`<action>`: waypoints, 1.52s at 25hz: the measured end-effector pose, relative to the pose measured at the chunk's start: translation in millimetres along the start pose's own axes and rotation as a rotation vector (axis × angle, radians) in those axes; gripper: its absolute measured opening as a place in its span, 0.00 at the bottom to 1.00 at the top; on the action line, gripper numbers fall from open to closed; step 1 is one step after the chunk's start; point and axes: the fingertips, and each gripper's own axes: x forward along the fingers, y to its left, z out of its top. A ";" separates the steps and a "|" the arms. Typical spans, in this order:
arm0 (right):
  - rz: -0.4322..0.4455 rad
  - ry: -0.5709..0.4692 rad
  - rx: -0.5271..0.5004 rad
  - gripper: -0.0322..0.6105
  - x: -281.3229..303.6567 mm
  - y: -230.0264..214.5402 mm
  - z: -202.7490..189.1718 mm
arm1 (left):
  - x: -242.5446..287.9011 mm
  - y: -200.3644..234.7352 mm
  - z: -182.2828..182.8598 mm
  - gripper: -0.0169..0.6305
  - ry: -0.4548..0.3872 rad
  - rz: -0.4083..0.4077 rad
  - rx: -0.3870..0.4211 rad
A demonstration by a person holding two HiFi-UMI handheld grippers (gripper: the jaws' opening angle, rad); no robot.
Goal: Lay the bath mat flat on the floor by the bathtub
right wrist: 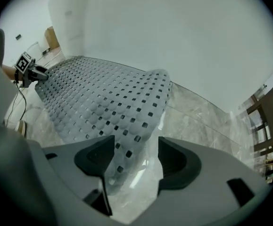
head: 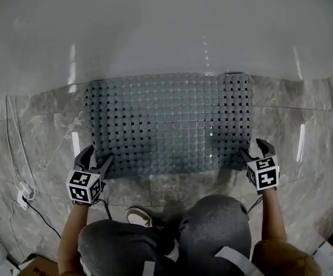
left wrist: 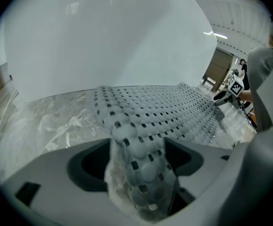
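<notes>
The grey bath mat (head: 169,122), studded and full of square holes, lies spread on the marble floor with its far edge against the white bathtub (head: 166,27). My left gripper (head: 99,160) is at the mat's near left corner. In the left gripper view that corner (left wrist: 138,149) is bunched up and fills the gap of the left gripper (left wrist: 138,161), which is shut on it. My right gripper (head: 252,152) is at the near right corner. There the mat corner (right wrist: 127,140) lies by the left jaw of the right gripper (right wrist: 136,159), floor shows beside it, and the jaws stand open.
A white cable with a plug (head: 18,195) runs along the floor at the left. The person's shoe (head: 138,216) and knees are just behind the mat's near edge. A cardboard box (head: 35,267) sits at the bottom left. A dark frame (right wrist: 256,121) stands at the far right.
</notes>
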 end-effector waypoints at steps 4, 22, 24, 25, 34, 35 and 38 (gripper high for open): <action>-0.002 -0.058 -0.006 0.49 -2.3 2.1 21.9 | -6.1 10.0 4.1 0.69 -0.012 0.043 0.047; 0.004 -0.362 -0.022 0.06 -18.2 26.5 128.4 | -11.7 6.8 73.5 0.03 -0.203 0.216 0.080; 0.000 -0.379 -0.039 0.05 -18.0 27.9 134.5 | -7.6 4.2 73.7 0.03 -0.191 0.207 0.069; 0.001 -0.390 -0.035 0.05 -18.1 28.0 139.8 | -6.8 3.8 75.2 0.03 -0.187 0.207 0.055; 0.034 -0.453 0.157 0.05 -41.7 44.8 187.8 | -58.3 -16.9 115.6 0.03 -0.209 0.241 -0.028; 0.038 -0.449 0.148 0.05 -51.9 50.0 190.0 | -65.2 -22.9 118.5 0.03 -0.202 0.228 -0.031; 0.049 -0.442 0.111 0.05 -84.6 61.7 195.3 | -83.1 -39.2 128.6 0.03 -0.185 0.181 -0.041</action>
